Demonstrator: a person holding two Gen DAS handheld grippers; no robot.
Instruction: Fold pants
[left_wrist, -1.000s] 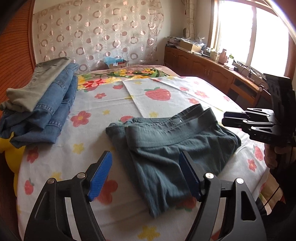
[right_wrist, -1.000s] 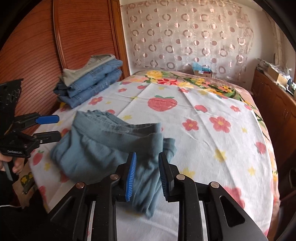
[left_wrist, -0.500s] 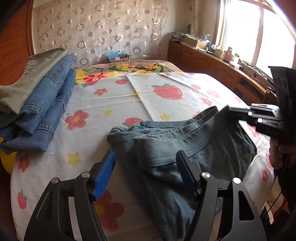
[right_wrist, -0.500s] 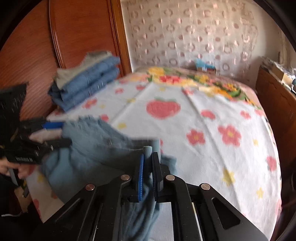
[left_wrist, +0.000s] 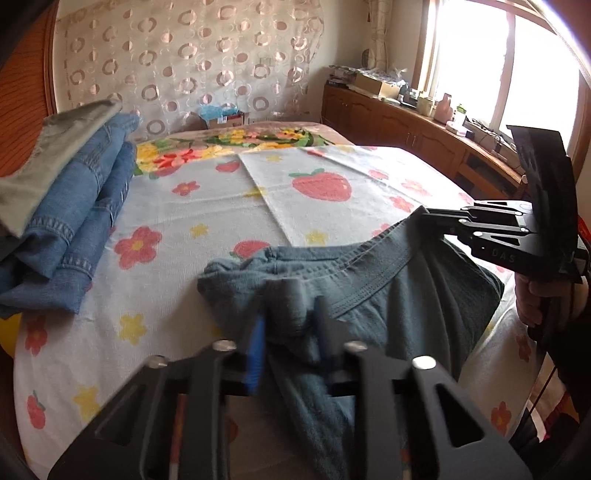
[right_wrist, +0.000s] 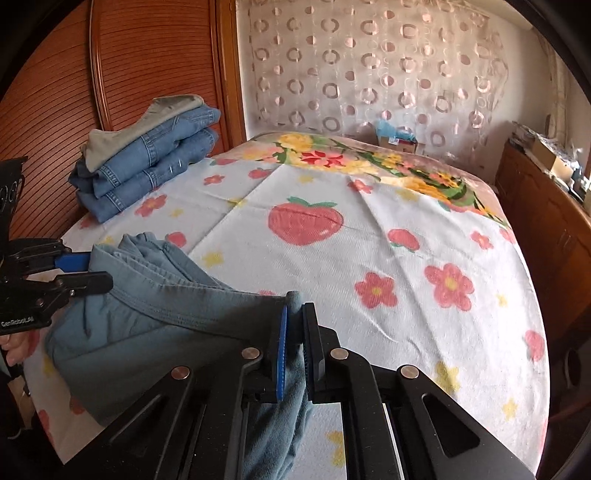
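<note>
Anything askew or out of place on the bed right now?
Only the grey-green pants: bunched and rumpled at the waistband, one leg hanging off the bed's near edge. The left gripper is closing on the bunch; the right gripper pinches the waistband. The jeans stack looks tidy.

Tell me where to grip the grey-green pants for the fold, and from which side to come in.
Grip the pants at the thick waistband, one gripper at each end, coming in low from the near bed edge. The band is the firmest, straightest edge. The right gripper is shut on one end; the left gripper is closing on bunched fabric at the other.
</note>
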